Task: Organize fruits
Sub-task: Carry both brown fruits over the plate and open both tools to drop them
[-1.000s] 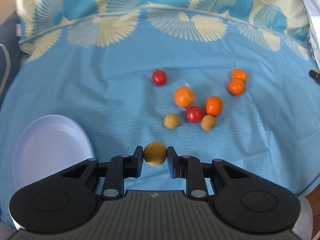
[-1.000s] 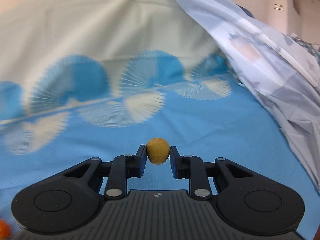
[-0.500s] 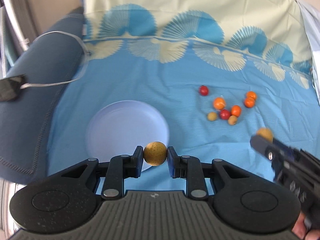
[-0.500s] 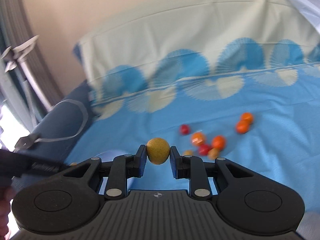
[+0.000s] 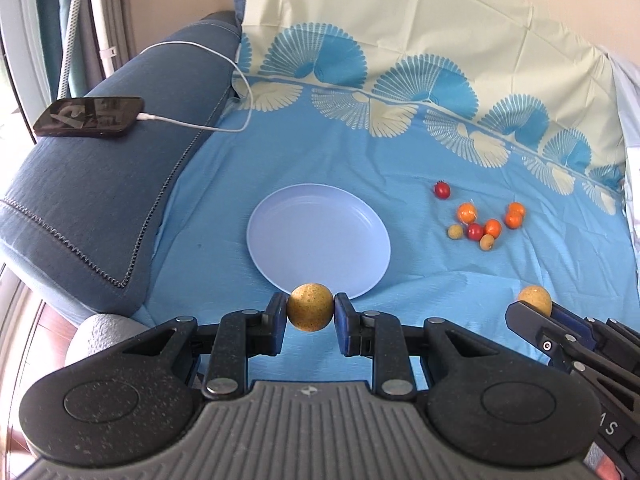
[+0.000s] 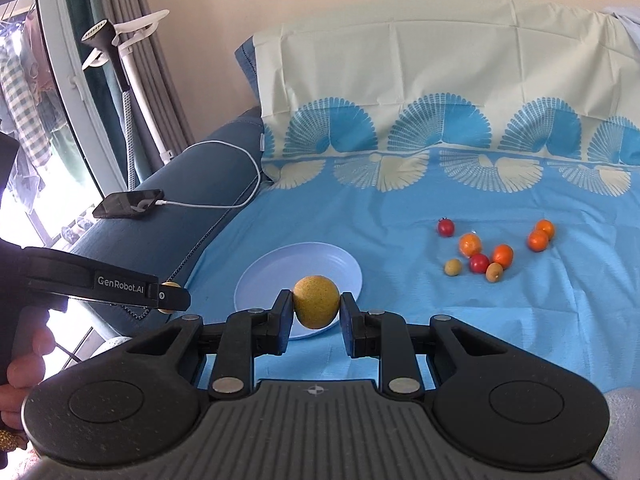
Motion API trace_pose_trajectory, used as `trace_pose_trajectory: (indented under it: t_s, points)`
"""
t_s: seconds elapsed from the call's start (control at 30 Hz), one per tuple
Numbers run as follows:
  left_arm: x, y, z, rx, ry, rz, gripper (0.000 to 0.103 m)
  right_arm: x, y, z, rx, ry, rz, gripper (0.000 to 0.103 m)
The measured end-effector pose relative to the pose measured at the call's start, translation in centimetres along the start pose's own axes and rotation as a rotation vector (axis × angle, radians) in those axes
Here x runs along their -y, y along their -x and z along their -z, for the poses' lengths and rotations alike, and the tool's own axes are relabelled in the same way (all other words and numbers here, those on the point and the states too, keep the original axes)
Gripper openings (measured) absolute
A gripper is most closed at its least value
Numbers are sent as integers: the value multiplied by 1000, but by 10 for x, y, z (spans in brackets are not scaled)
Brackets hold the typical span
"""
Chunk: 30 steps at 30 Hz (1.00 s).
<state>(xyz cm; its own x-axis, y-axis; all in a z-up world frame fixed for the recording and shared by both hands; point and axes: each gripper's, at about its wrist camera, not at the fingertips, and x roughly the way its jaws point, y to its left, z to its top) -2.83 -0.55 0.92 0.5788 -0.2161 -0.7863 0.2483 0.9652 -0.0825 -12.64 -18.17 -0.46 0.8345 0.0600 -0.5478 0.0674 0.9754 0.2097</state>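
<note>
Both hand-held grippers clamp a yellow-brown fruit each, left hand-held gripper [image 5: 311, 313] w/ its fruit [image 5: 310, 306] at the near rim of the pale blue plate [image 5: 296, 240], right hand-held gripper [image 6: 316, 312] w/ its fruit [image 6: 316, 301] beside it, other fruits [image 5: 484, 222] on the blue sheet [image 5: 400, 160] right of the plate.

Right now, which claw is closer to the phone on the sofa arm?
Left. The left claw hovers off the plate's near rim, on the phone's side; the right claw is farther right, toward the loose fruits.
</note>
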Motion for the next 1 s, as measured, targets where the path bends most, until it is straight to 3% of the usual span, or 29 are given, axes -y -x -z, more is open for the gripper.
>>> trace_pose_trajectory:
  t_s: [0.57, 1.0]
  points:
    - [-22, -4, 1, 10, 60, 26, 28, -27, -9, 0, -38, 83, 10, 26]
    - [-42, -22, -17, 0, 108, 5, 28, -29, -30, -7, -61, 74, 8, 26]
